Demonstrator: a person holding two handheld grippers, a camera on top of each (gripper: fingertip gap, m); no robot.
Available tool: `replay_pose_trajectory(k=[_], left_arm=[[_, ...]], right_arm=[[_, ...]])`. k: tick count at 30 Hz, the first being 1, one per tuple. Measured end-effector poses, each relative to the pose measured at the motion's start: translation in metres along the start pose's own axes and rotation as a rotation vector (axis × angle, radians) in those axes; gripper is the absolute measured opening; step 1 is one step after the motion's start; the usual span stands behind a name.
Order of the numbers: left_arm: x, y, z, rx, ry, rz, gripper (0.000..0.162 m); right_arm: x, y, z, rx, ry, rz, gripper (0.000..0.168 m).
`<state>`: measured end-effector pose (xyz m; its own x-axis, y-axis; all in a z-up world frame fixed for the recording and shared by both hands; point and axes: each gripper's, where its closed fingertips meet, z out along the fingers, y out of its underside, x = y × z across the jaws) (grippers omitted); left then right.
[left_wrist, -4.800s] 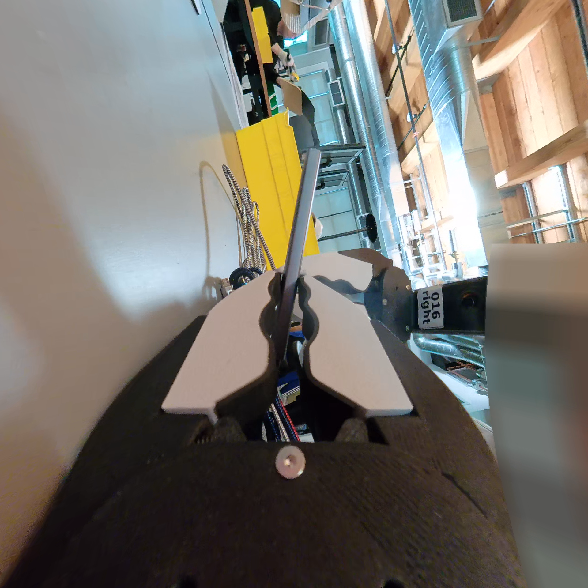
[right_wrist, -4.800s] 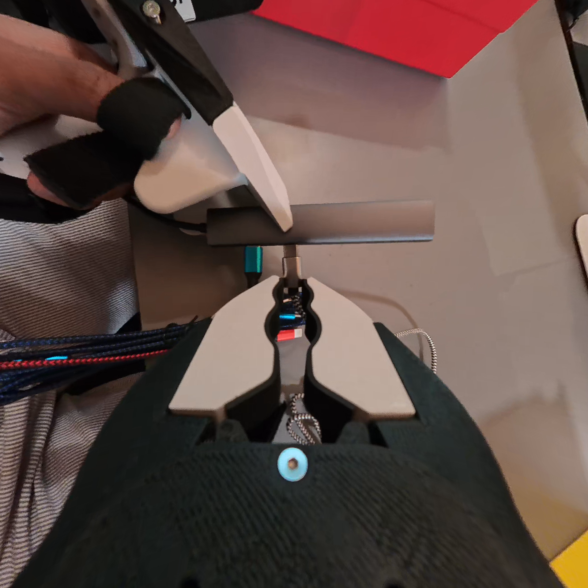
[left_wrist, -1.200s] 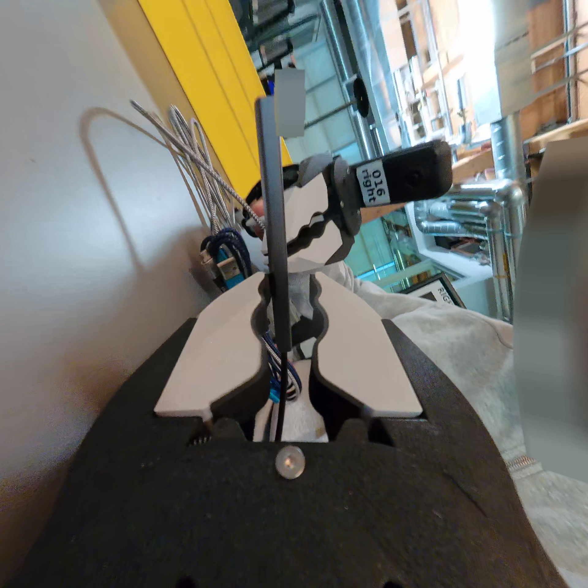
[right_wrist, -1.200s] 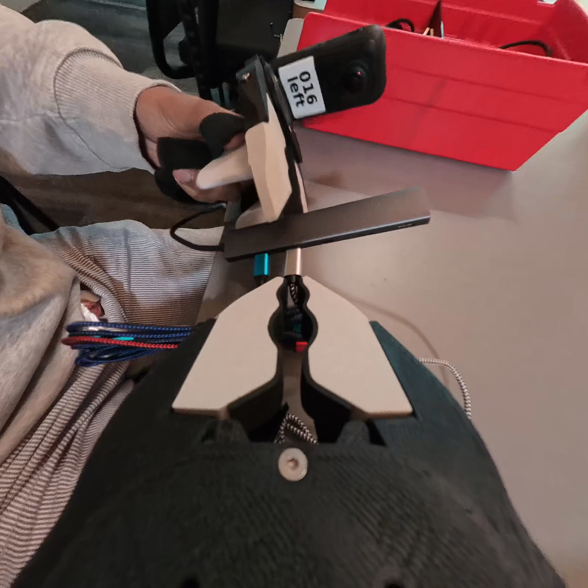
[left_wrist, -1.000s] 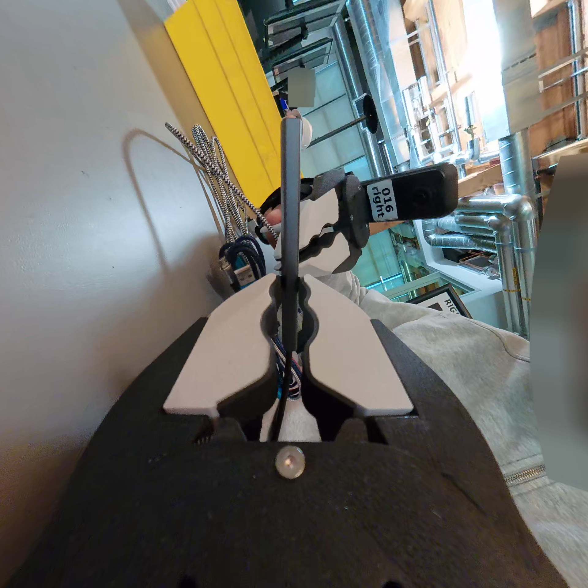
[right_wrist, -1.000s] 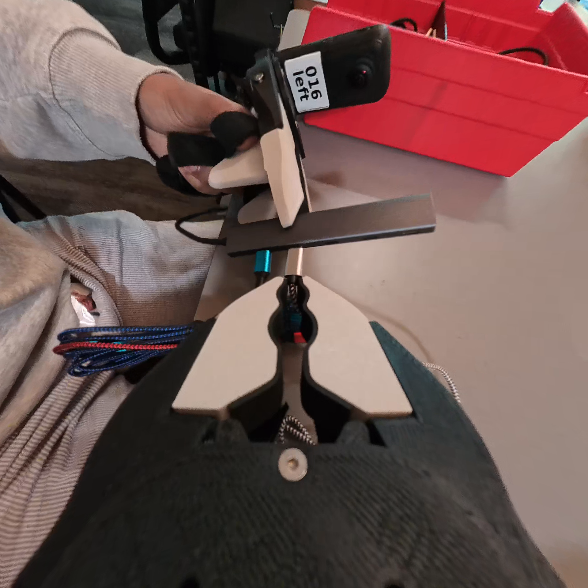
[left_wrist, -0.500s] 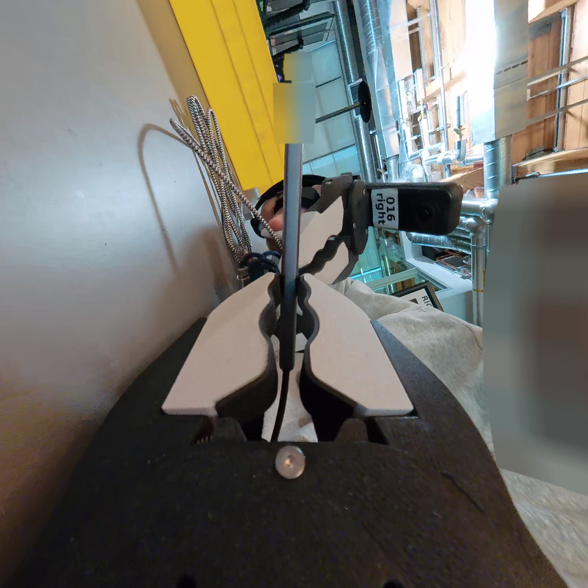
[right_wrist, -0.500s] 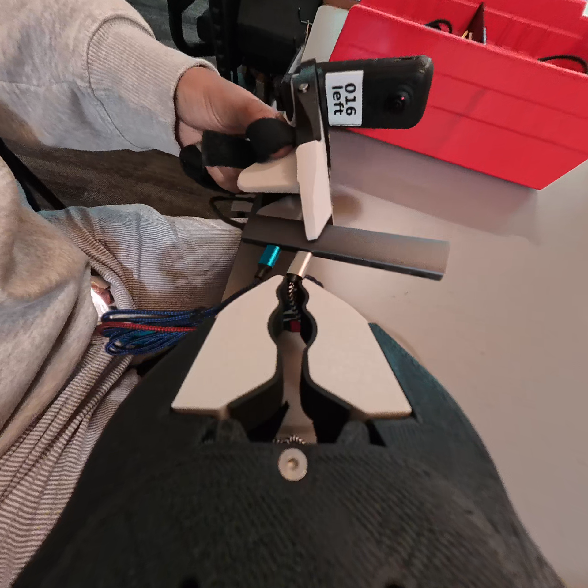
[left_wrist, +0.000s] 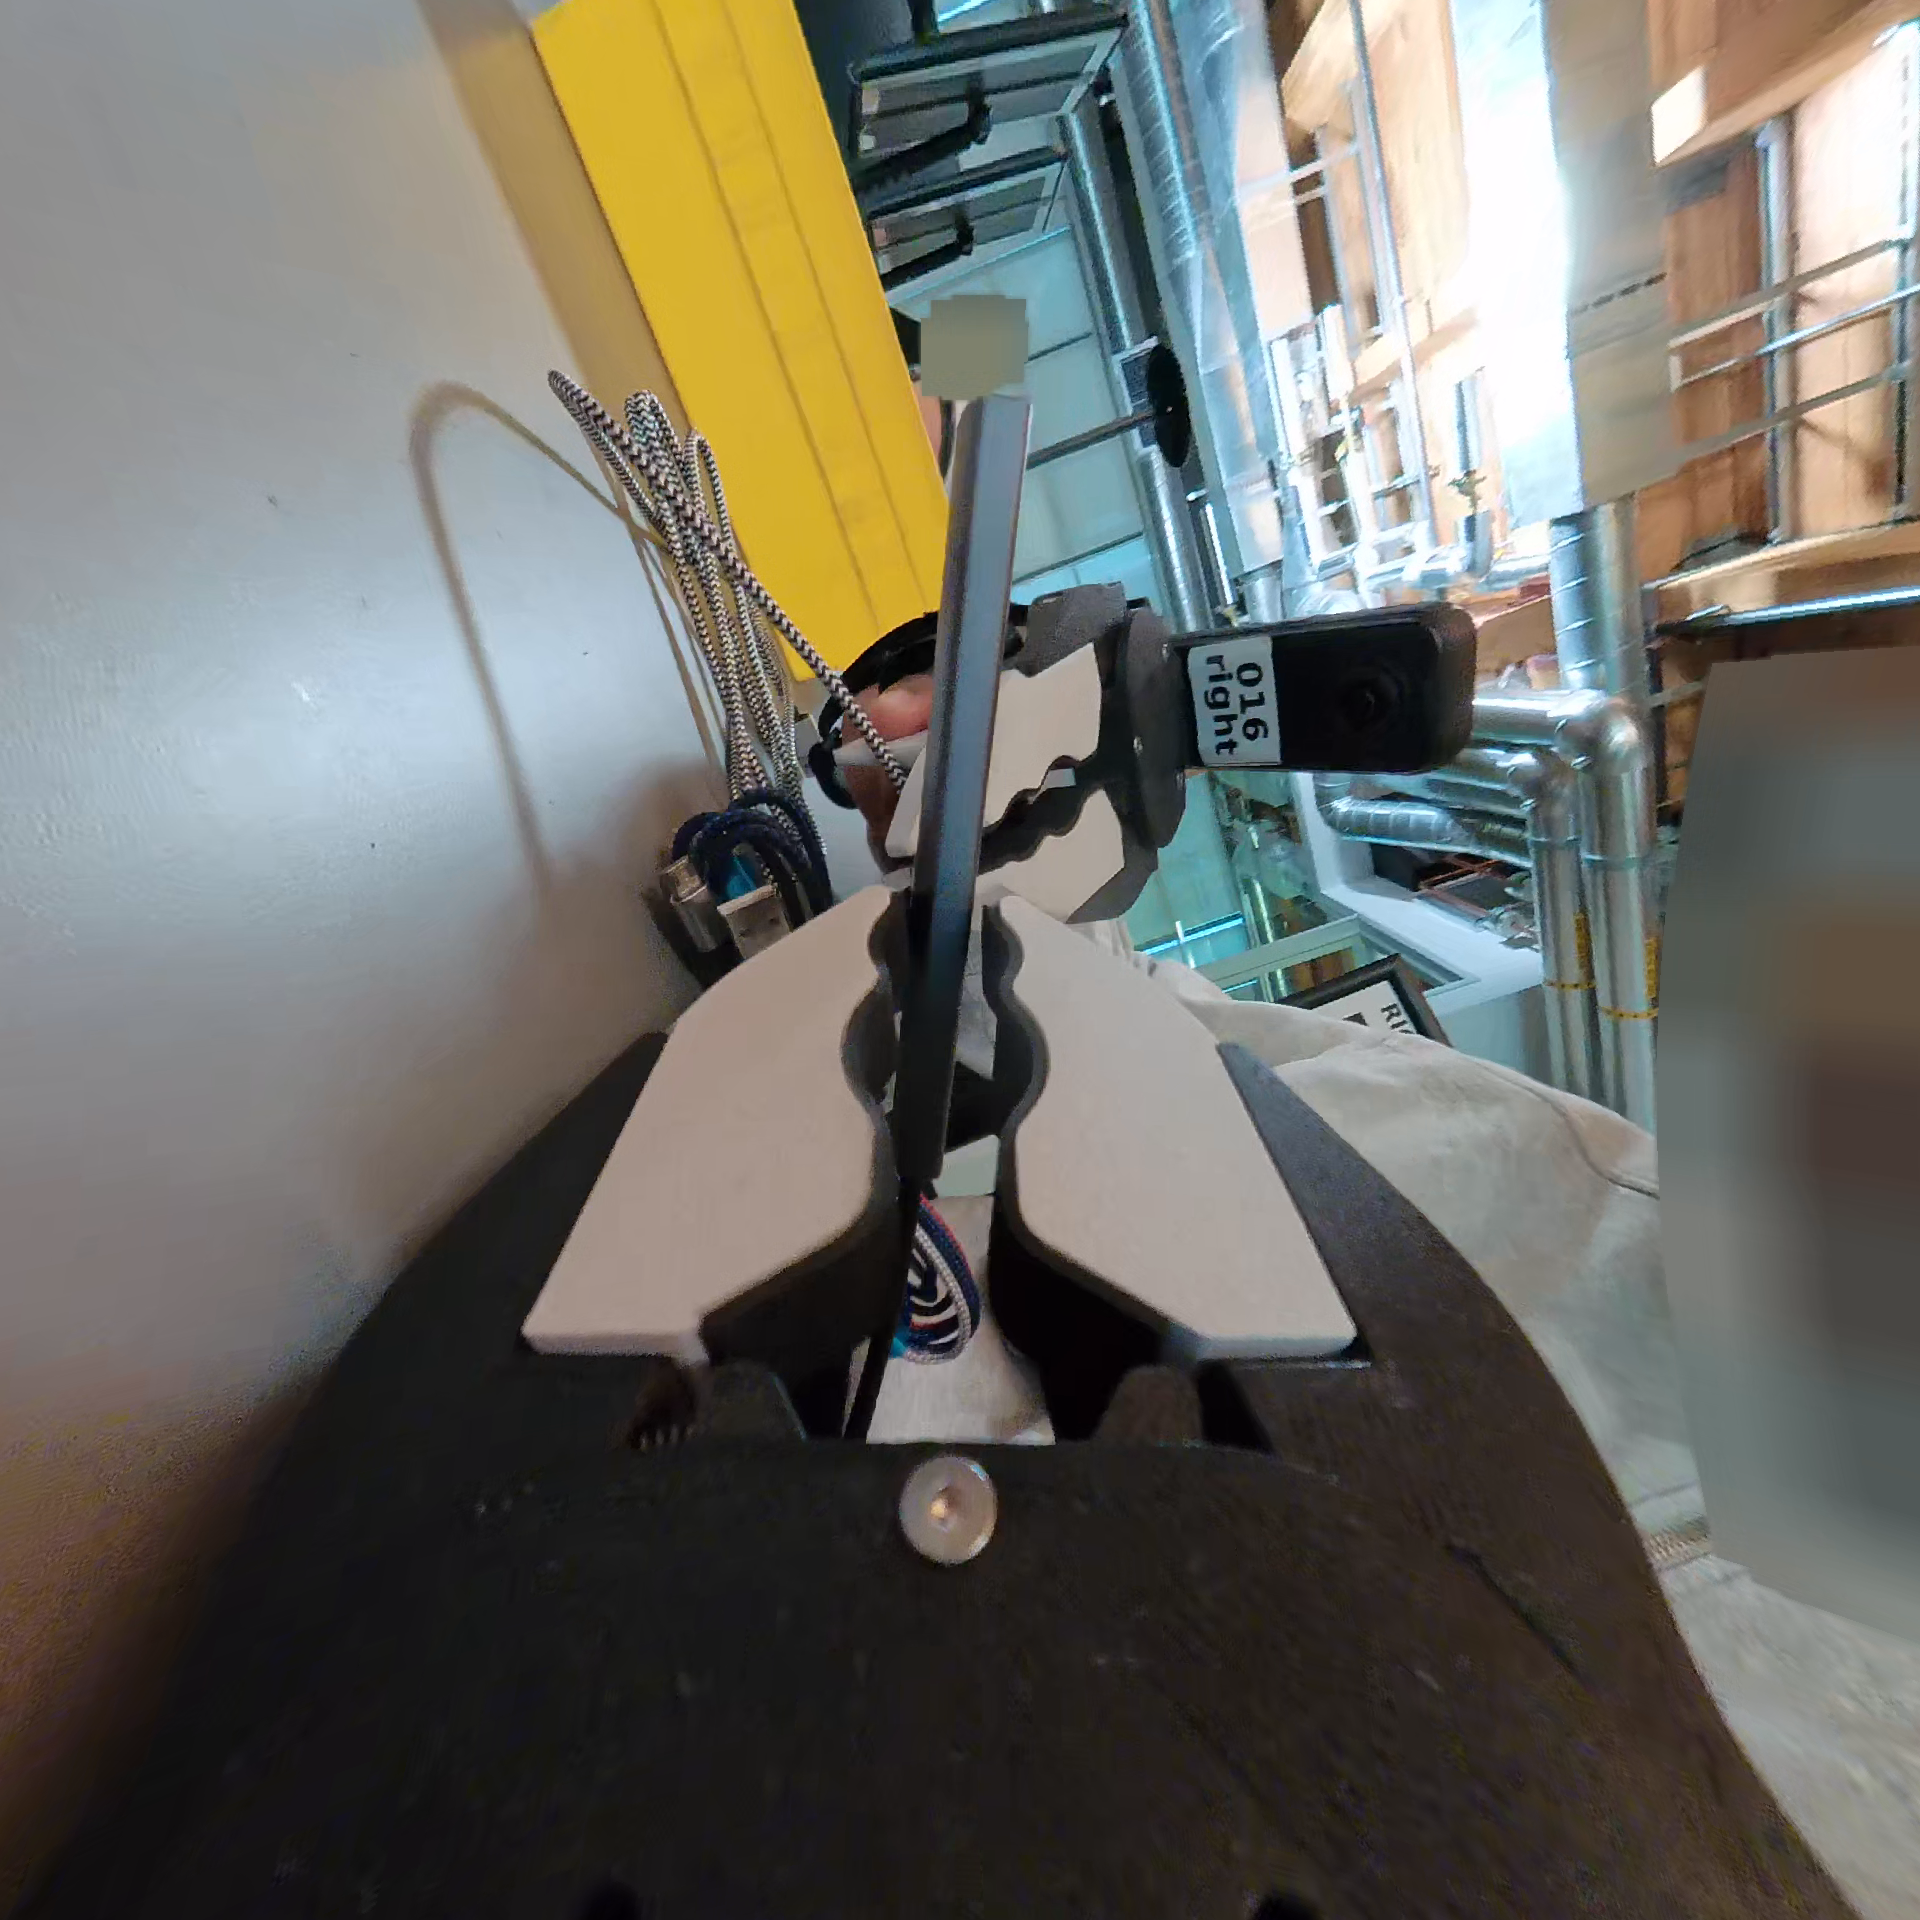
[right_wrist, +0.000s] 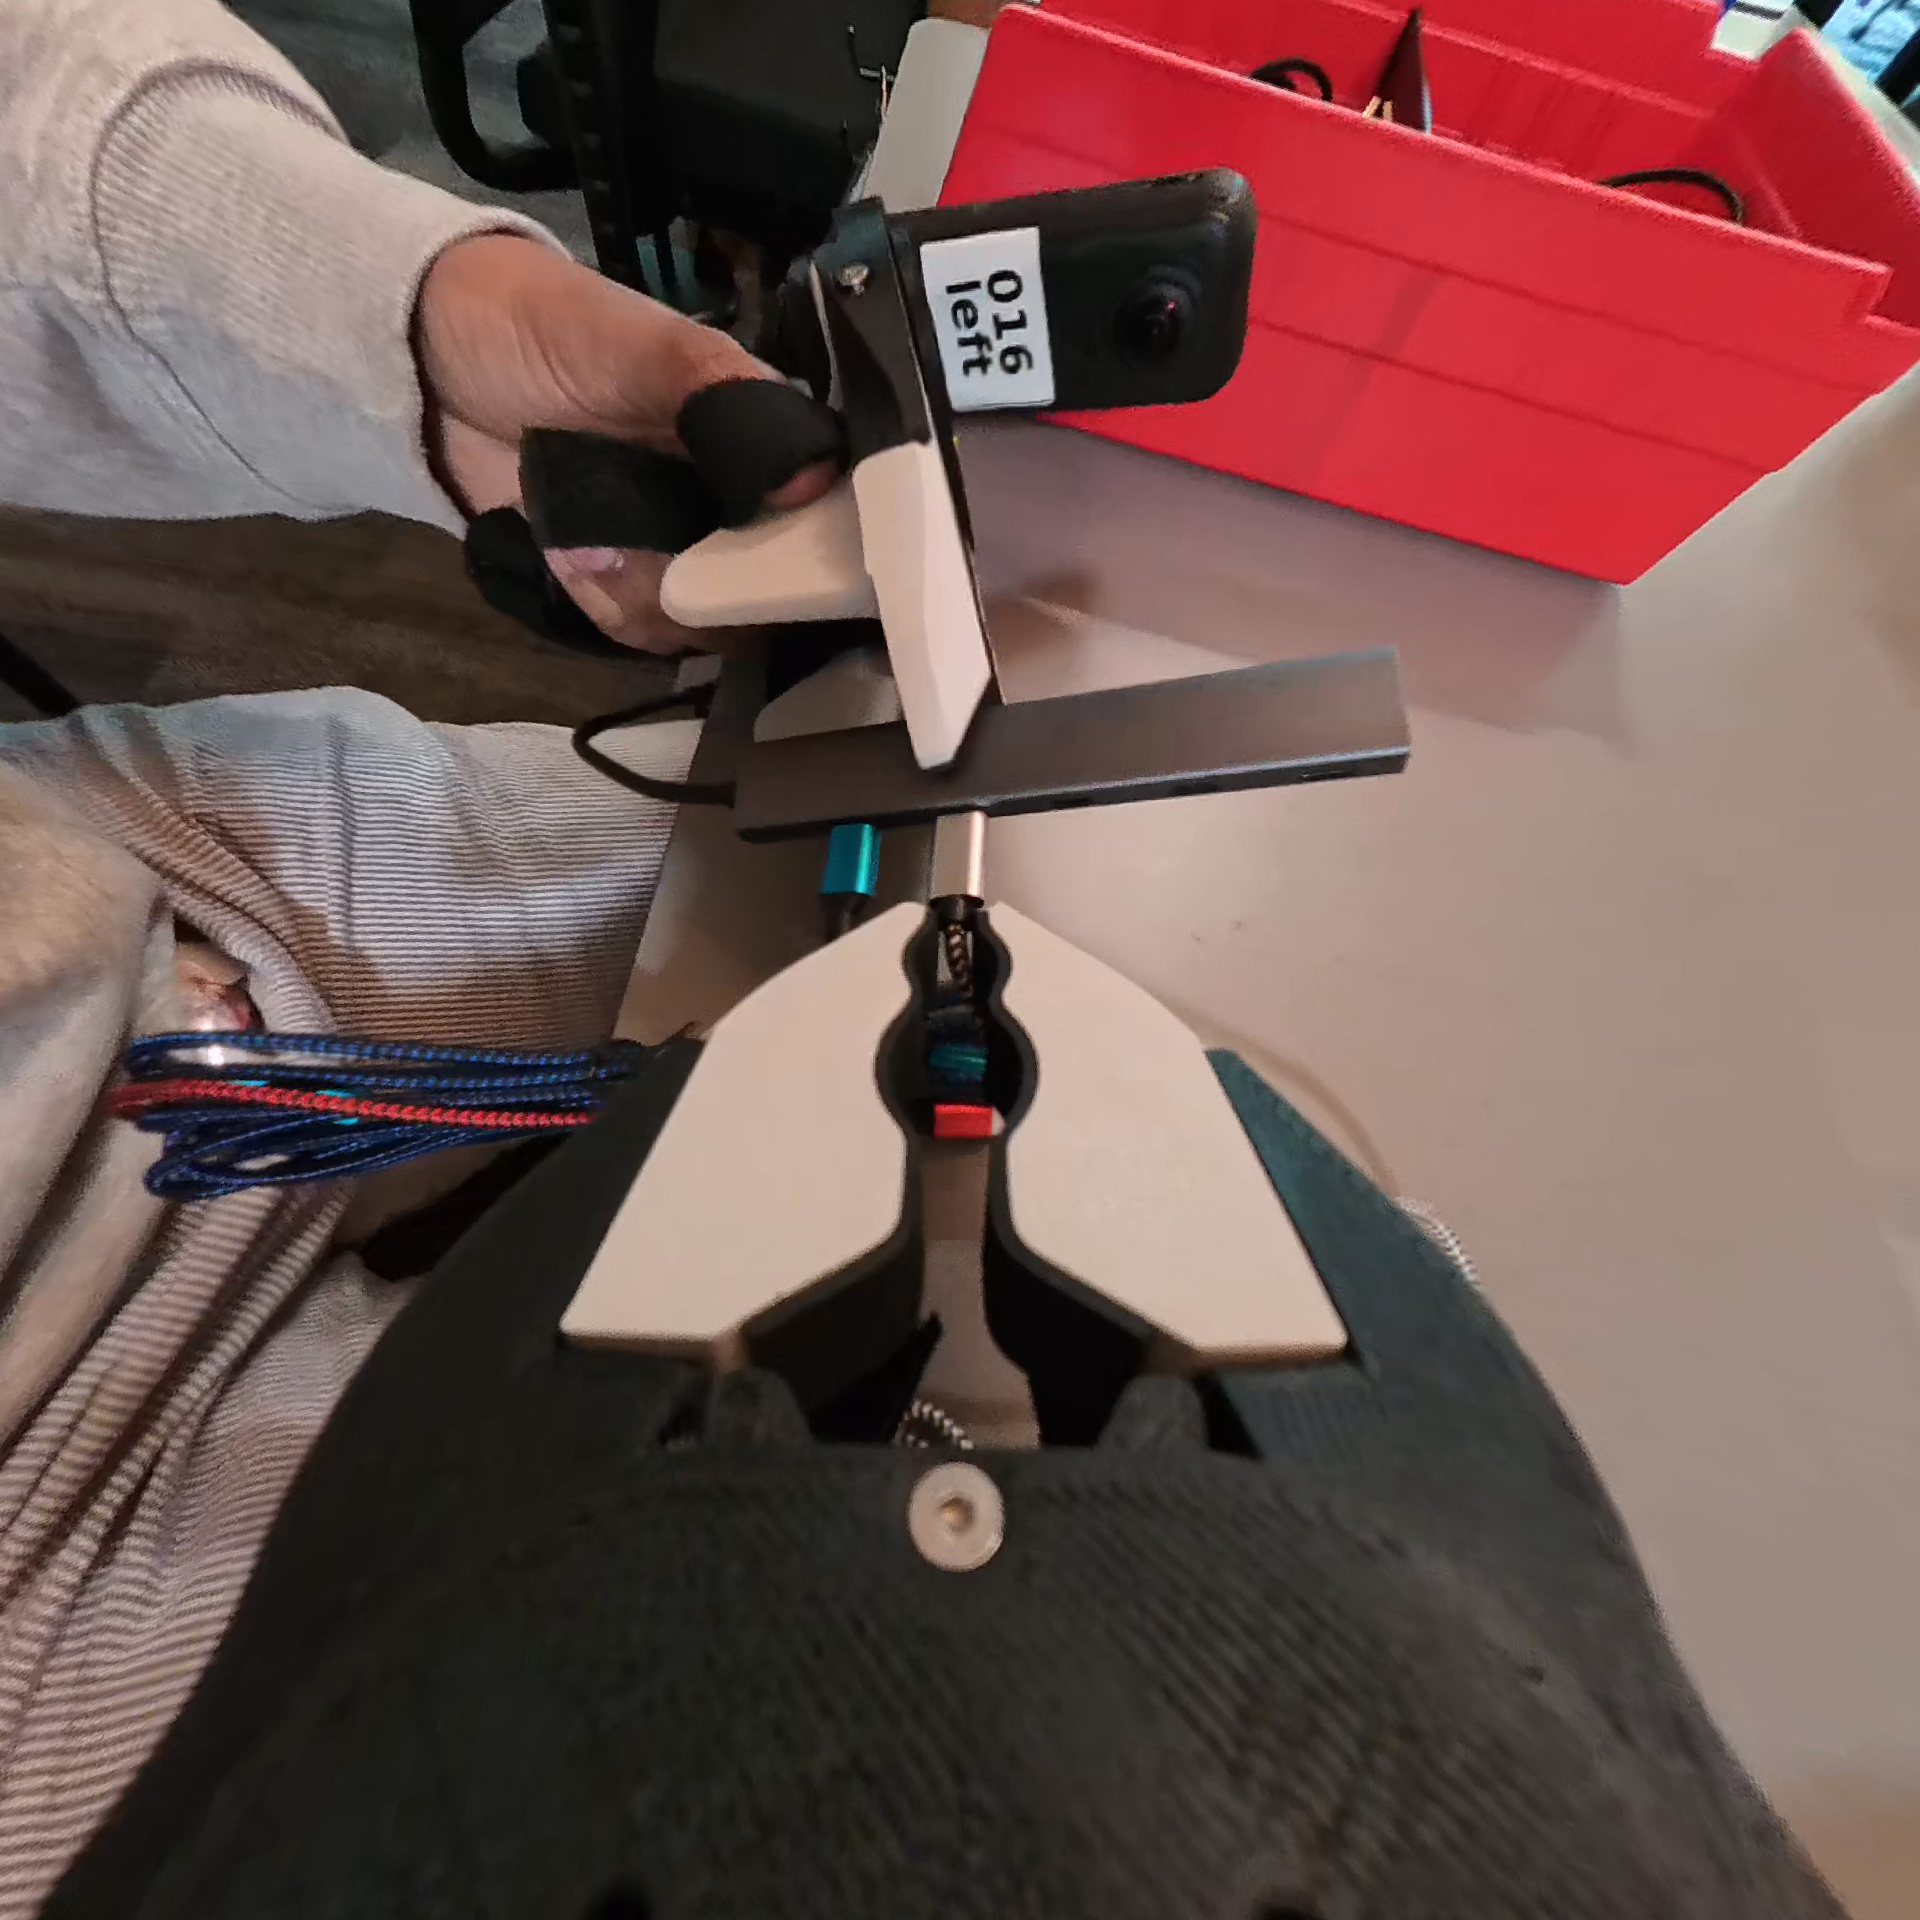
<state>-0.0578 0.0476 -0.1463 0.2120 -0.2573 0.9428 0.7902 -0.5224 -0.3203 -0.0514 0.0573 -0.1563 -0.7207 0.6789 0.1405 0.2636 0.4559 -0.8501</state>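
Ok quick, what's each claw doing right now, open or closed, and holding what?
Left claw: closed on the dark hub, held edge-on.
Right claw: closed on a braided cable just behind its silver plug, which meets the hub's edge.

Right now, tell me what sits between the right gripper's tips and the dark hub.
In the right wrist view, a silver plug bridges the right gripper and the hub; a blue plug sits beside it.
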Motion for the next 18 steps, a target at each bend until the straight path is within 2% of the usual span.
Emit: replay_pose_trajectory(k=[5, 8, 11, 13, 18], left_arm=[[0.002, -0.001, -0.001, 0.004, 0.028, -0.018, 0.015], [0.003, -0.004, -0.003, 0.019, 0.021, -0.004, 0.009], [0.003, -0.01, -0.006, 0.054, 0.004, 0.02, 0.01], [0.001, -0.016, -0.01, 0.099, -0.012, 0.02, 0.009], [-0.002, -0.023, -0.017, 0.149, 0.001, -0.022, 0.009]], right_arm=[[0.006, -0.008, 0.003, 0.001, 0.045, -0.02, 0.006], [0.01, -0.012, 0.005, 0.008, 0.053, -0.006, 0.008], [0.025, -0.015, 0.005, -0.014, 0.107, 0.017, 0.033], [0.037, -0.031, 0.001, 0.033, 0.145, 0.051, 0.034], [0.056, -0.096, -0.003, 0.216, 0.15, 0.1, 0.03]])
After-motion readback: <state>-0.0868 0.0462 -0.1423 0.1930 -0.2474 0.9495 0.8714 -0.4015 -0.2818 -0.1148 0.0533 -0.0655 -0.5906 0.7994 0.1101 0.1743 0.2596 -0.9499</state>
